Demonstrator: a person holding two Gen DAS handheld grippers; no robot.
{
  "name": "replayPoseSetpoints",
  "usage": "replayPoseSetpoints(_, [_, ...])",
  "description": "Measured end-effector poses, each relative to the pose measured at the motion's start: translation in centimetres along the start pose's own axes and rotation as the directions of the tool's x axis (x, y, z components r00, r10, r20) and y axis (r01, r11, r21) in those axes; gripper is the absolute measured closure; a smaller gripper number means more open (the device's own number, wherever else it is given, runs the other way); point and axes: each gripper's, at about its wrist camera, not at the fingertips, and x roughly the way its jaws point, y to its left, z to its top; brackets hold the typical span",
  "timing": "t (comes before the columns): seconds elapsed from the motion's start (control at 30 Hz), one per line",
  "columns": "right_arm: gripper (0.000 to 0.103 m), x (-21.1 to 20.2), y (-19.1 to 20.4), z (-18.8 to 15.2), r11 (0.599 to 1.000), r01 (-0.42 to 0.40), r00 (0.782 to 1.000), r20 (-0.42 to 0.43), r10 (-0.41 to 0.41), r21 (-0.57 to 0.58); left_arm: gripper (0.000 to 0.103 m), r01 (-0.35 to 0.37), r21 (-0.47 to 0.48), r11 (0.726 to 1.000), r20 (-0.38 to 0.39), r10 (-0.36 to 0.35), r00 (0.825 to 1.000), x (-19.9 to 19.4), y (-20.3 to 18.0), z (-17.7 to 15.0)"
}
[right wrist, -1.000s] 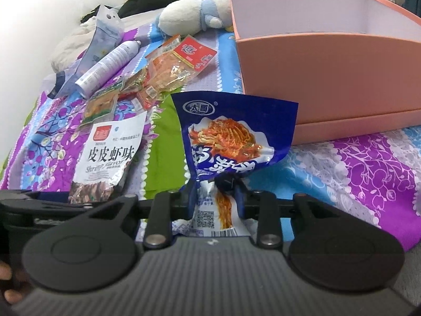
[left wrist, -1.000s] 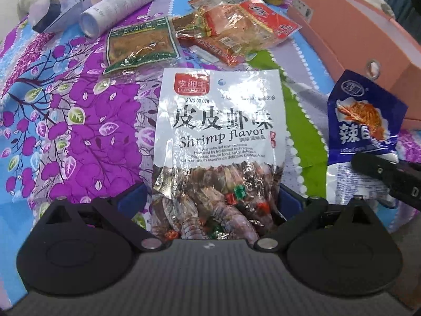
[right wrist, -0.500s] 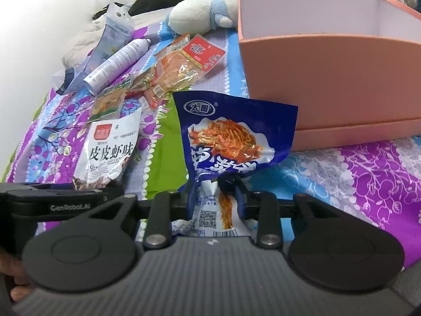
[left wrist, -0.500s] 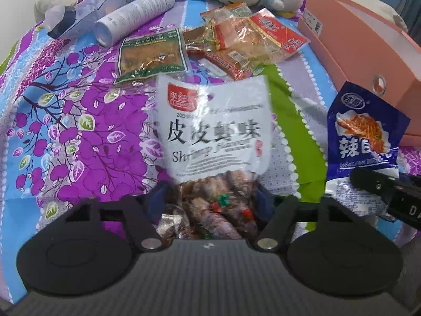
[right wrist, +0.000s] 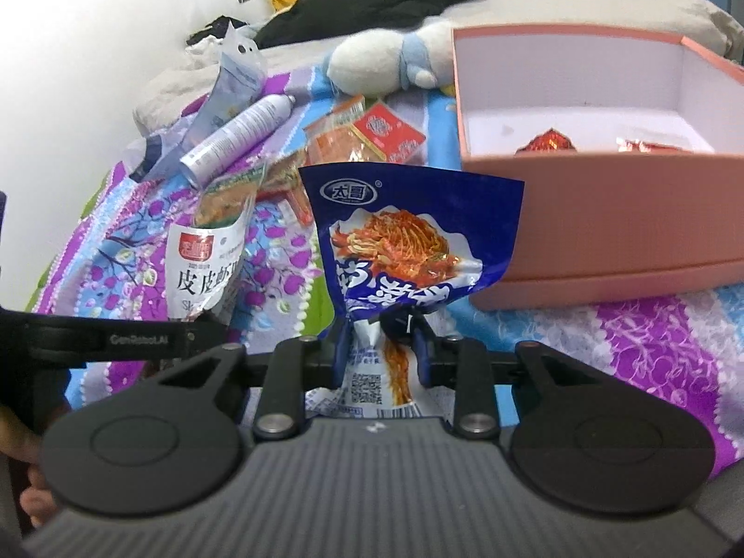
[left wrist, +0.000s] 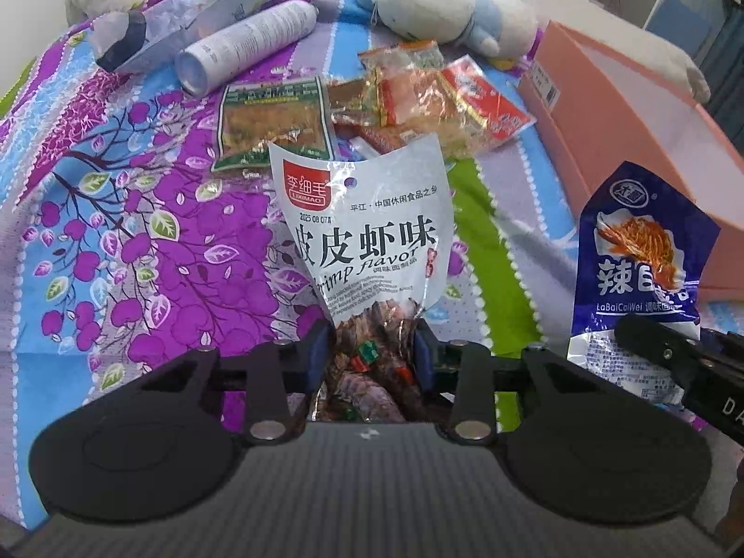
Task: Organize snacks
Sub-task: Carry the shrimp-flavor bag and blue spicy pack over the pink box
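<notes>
A white shrimp-flavour snack packet (left wrist: pixel 367 232) stands tilted above the floral bedspread. My left gripper (left wrist: pixel 372 353) is closing, and its blue pads press on the packet's lower end. My right gripper (right wrist: pixel 379 353) is shut on the crumpled bottom of a blue spicy snack packet (right wrist: pixel 404 232), which it holds upright in the air. In the left wrist view the blue packet (left wrist: pixel 641 251) hangs at the right. In the right wrist view the shrimp packet (right wrist: pixel 204 260) is at the left. A pink box (right wrist: pixel 604 232) stands open behind, with red packets (right wrist: pixel 551 142) inside.
More snack packets (left wrist: pixel 418 102) and a green one (left wrist: pixel 274 121) lie on the bedspread (left wrist: pixel 139 232). Behind them are a white spray can (left wrist: pixel 251 46), a silvery pouch (left wrist: pixel 186 23) and a plush toy (left wrist: pixel 441 9). A hand (right wrist: pixel 28 502) shows at the lower left.
The left gripper's jaws closed from wide open onto the shrimp packet and raised it off the bedspread. The right gripper rose with the blue packet, so the box's inside came into view.
</notes>
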Motion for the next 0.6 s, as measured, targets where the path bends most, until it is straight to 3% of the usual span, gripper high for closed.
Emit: replayPoseSetpoints(0.6, [0.072, -5.8, -0.8, 2.4, 0.999, 0.036, 0.994, 0.103, -0.036, 0.010, 0.064, 0.152, 0.049, 0.987, 0.114, -0.156, 0.981, -7.0, -3.7, 3.8])
